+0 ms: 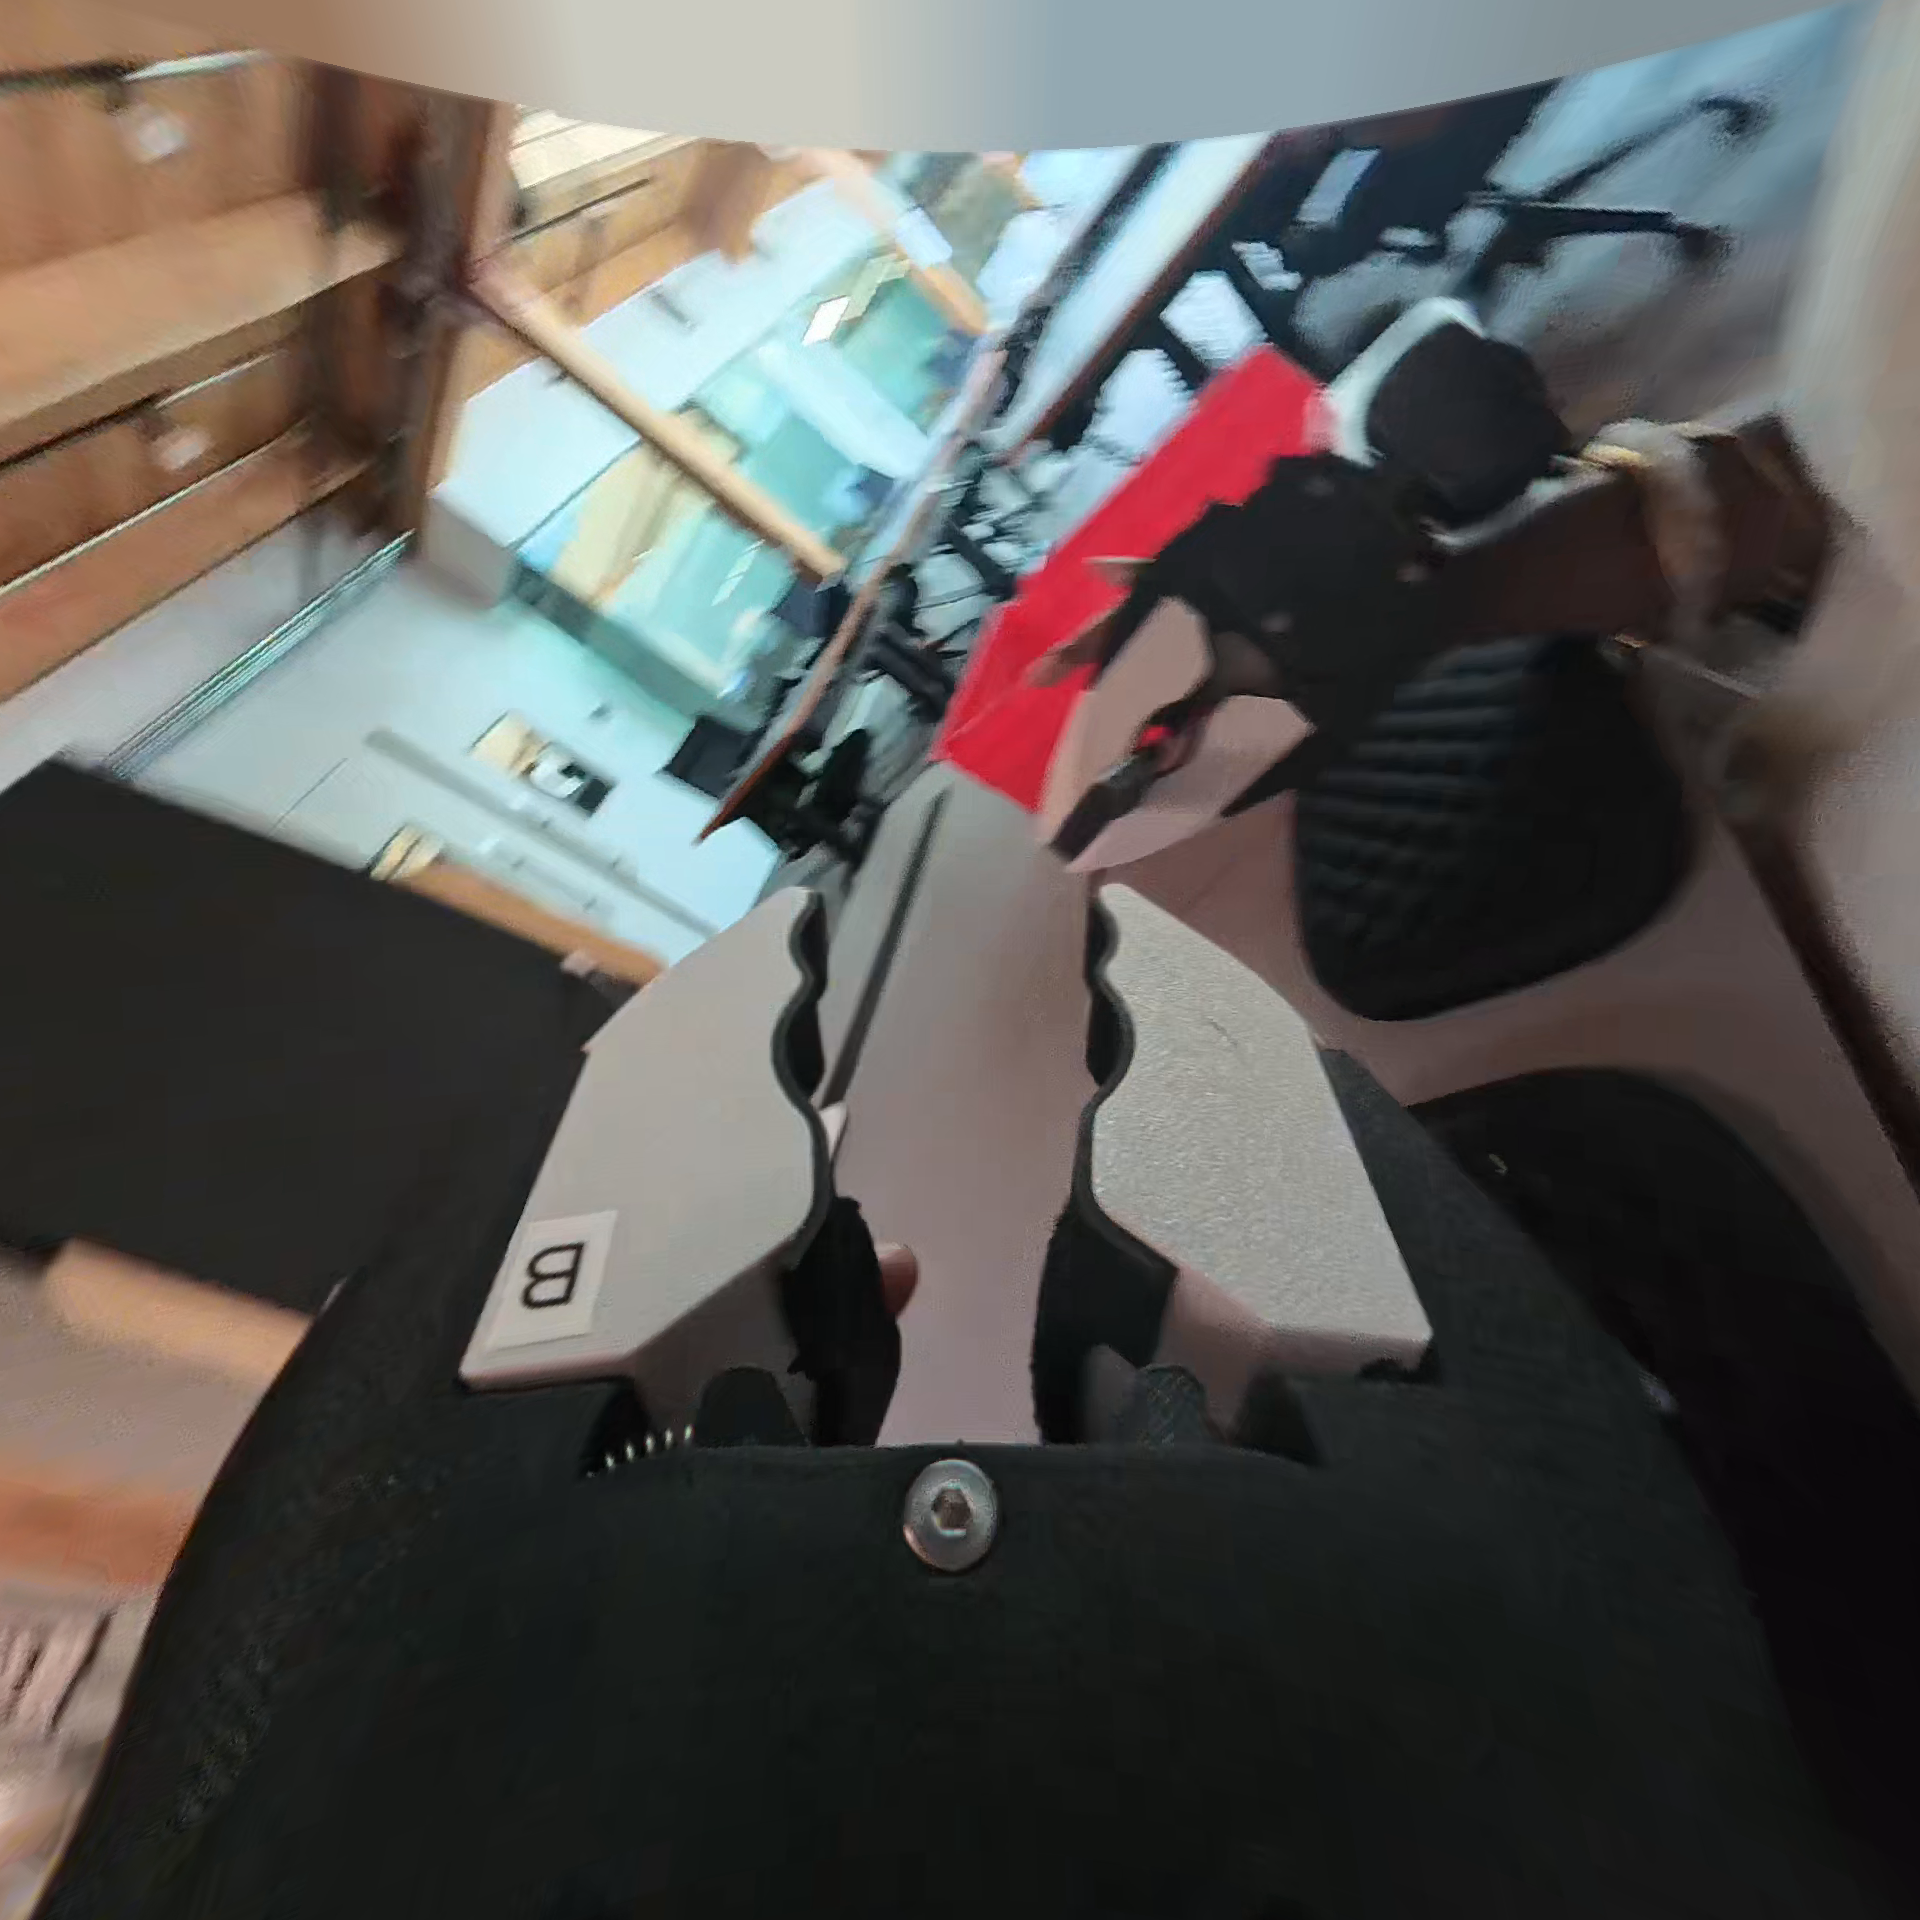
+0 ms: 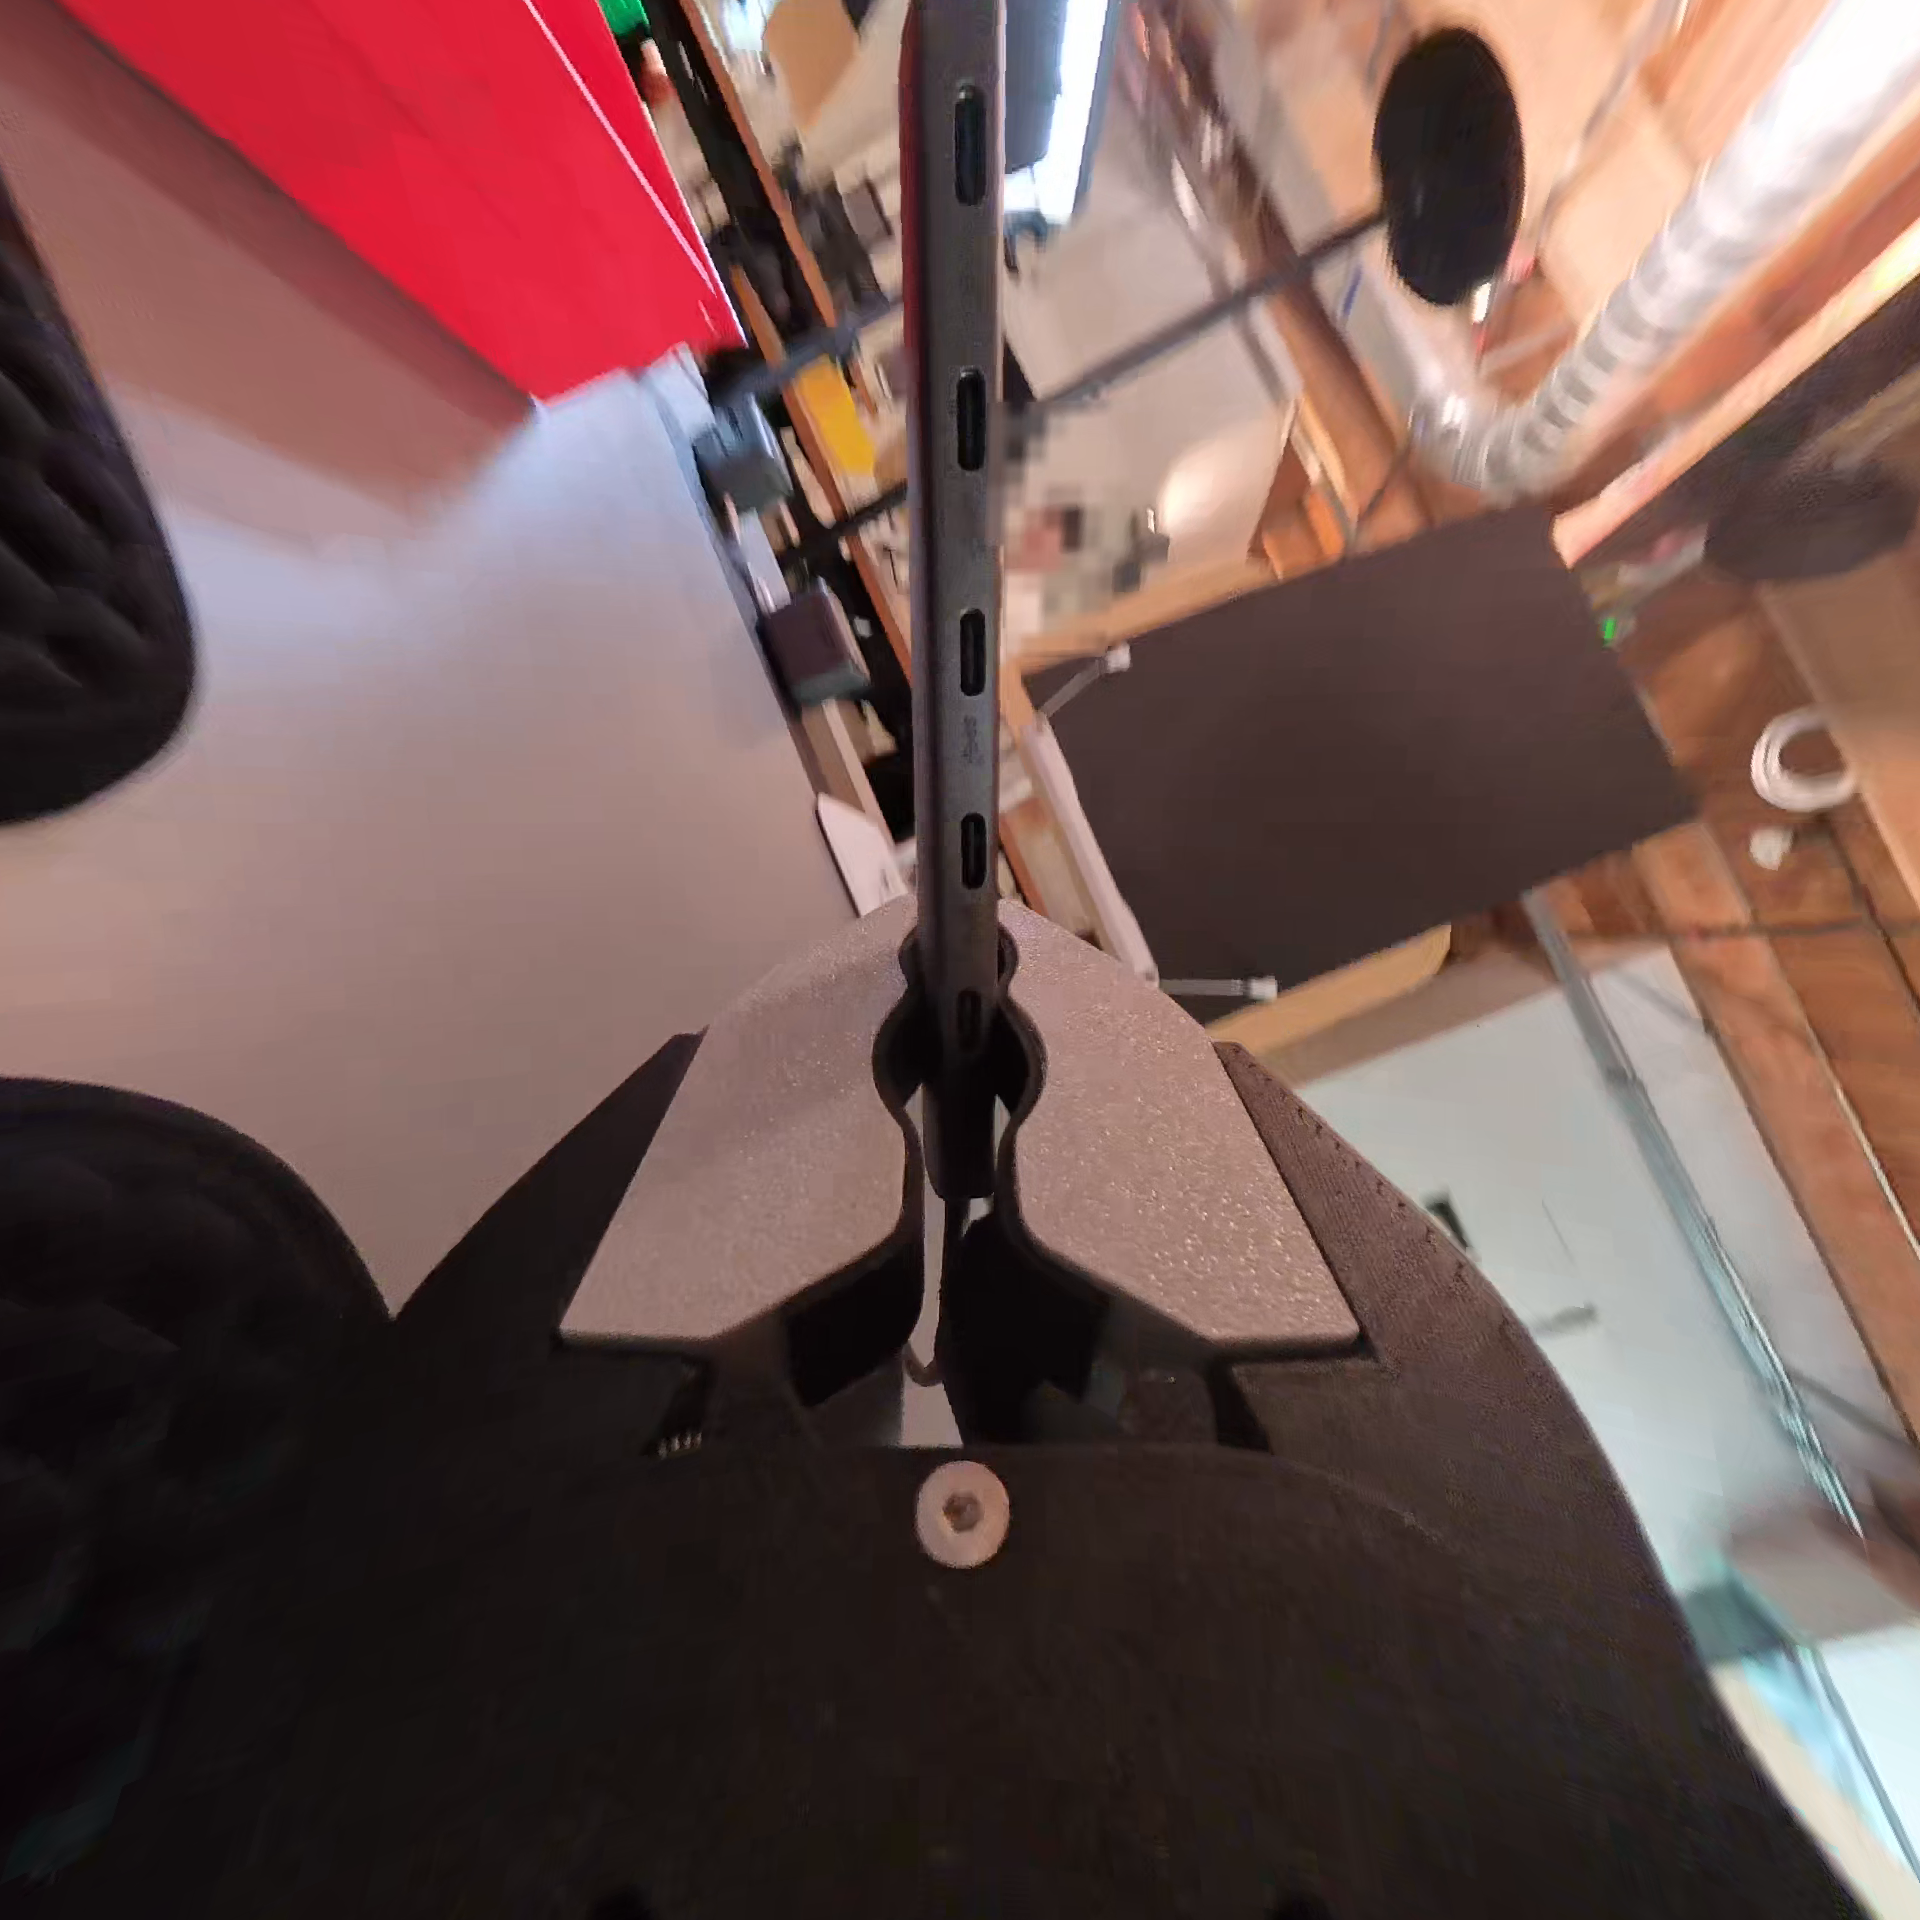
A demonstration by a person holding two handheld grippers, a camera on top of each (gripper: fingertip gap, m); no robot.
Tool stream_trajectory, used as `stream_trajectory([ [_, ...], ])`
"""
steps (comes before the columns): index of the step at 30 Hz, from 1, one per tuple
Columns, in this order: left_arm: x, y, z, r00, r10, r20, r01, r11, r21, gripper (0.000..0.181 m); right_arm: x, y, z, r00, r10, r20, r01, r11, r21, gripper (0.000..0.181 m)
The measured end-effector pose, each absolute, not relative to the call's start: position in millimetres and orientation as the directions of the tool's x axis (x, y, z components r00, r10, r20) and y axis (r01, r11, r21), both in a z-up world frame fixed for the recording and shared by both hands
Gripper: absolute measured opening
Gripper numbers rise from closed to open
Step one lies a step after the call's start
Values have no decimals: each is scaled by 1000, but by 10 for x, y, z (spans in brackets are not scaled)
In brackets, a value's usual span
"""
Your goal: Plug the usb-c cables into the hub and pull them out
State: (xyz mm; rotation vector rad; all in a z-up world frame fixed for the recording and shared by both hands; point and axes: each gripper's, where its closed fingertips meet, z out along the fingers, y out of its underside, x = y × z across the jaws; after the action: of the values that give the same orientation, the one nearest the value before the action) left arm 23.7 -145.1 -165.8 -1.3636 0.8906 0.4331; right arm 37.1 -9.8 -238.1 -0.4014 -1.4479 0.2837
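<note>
My right gripper (image 2: pixel 961 966) is shut on the near end of a slim grey hub (image 2: pixel 961 520), which points away from it with a row of several ports showing. In the left wrist view the same hub (image 1: pixel 987 935) runs from the right gripper (image 1: pixel 1143 769) back into the gap of my left gripper (image 1: pixel 956 914). The left gripper is open, its fingers on either side of the hub's free end. No cable is plugged into the visible ports. A thin lead trails from the hub's held end (image 2: pixel 940 1247).
A black mat (image 2: pixel 1351 748) lies on the wooden surface, with white cables (image 2: pixel 1081 821) at its edge and a white coil (image 2: pixel 1797 758) beyond. A red box (image 2: pixel 416 156), black padded cushions (image 1: pixel 1475 831) and a white tabletop (image 2: pixel 468 779) are close by. A hand (image 1: pixel 1714 520) holds the right gripper. Across from one pair of fingers to the other is roughly 15 centimeters.
</note>
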Motion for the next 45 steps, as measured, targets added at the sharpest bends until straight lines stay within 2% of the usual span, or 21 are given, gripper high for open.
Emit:
stream_trajectory([
  [4,-548,-2122,-1187,797,187,-574,-593,68,-802,68,377,249,-2479,149,438,886,232,856,-462,7],
  [6,-930,-2513,-1086,763,377,-526,-557,-29,-830,74,368,311,-2527,145,424,894,282,849,-448,7],
  [8,-1257,-2834,-1182,695,484,-531,-502,-202,-841,72,353,327,-2557,140,398,907,315,850,-422,7],
  [11,-1418,-3002,-1722,745,366,-558,-362,-480,-799,59,319,326,-2610,116,370,922,343,856,-387,7],
  [14,-1491,-3033,-2147,779,256,-573,-302,-647,-700,55,307,365,-2660,93,332,939,385,857,-341,7],
  [17,-1499,-2969,-2453,810,140,-569,-312,-720,-620,40,290,394,-2724,61,310,949,417,855,-307,7],
  [20,-1594,-3030,-2750,808,49,-587,-292,-832,-471,36,271,426,-2841,3,311,950,456,845,-278,7],
  [25,-1726,-2902,-2950,760,-29,-650,-335,-874,-352,32,280,500,-3025,-91,297,951,523,827,-208,7],
  [27,-1787,-2878,-3013,738,-52,-673,-337,-892,-301,24,286,513,-3056,-108,294,950,531,824,-195,7],
  [28,-1798,-2863,-3028,736,-53,-675,-336,-894,-296,11,289,521,-3072,-118,291,949,535,824,-186,7],
  [31,-1811,-2862,-2935,753,40,-657,-274,-888,-368,3,292,535,-3148,-158,290,944,539,826,-163,9],
  [36,-1880,-2937,-2411,682,309,-663,-208,-787,-581,2,263,374,-3214,-180,491,852,491,796,-355,41],
  [38,-1841,-2914,-2166,673,417,-610,-217,-677,-703,2,269,362,-3242,-194,519,833,488,787,-377,54],
  [41,-1711,-2859,-1791,708,532,-464,-245,-431,-868,2,297,348,-3245,-213,544,812,467,787,-404,59],
  [45,-1419,-2703,-1376,825,505,-252,-261,-53,-964,2,421,386,-3231,-257,585,769,457,775,-436,64],
])
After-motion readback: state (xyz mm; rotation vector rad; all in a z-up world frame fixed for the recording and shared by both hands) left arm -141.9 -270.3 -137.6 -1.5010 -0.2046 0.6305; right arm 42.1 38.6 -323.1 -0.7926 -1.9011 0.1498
